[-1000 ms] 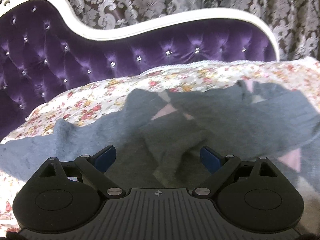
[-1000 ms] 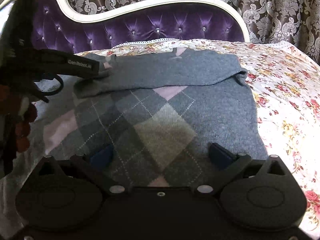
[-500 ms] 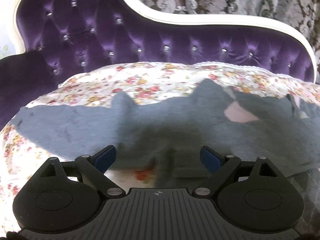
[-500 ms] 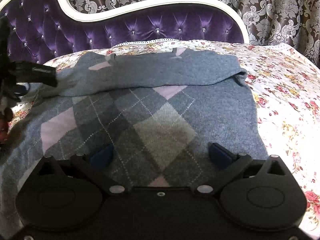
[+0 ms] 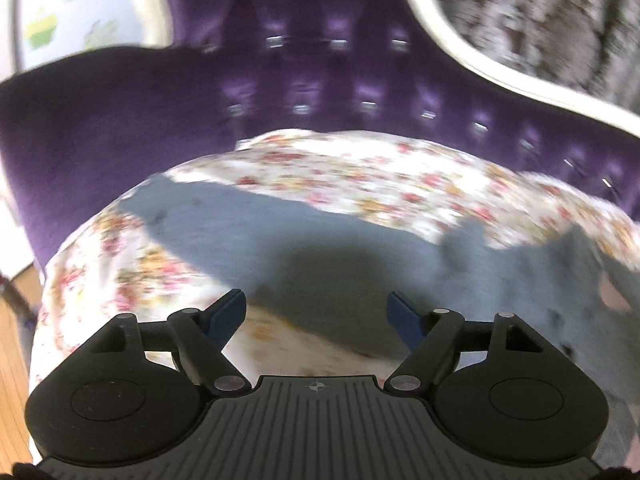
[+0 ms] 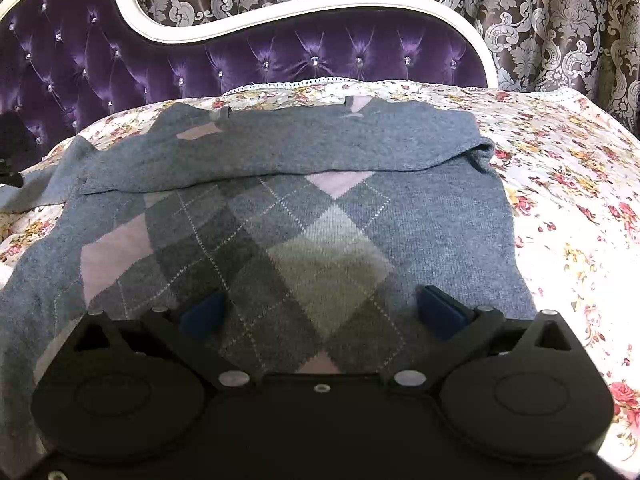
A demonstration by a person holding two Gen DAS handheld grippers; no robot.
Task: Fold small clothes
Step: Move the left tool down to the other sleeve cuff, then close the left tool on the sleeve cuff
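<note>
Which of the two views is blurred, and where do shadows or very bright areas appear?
Left wrist view: motion blur smears the purple headboard and floral cover; a dark shadow lies on the grey sleeve. Right wrist view: sharp; the sweater is dim near the claw, the cover overexposed at right.

A home, by the look of it a bedroom or sitting room. At twelve o'clock in the right wrist view stands a purple tufted velvet backrest (image 6: 304,60) with crystal buttons and a curved white frame (image 6: 280,12). Behind it hang brown-and-silver damask curtains (image 6: 560,20). A floral cover (image 6: 560,184) spreads over the seat. At eight o'clock in the blurred left wrist view, wooden flooring (image 5: 12,368) shows.
</note>
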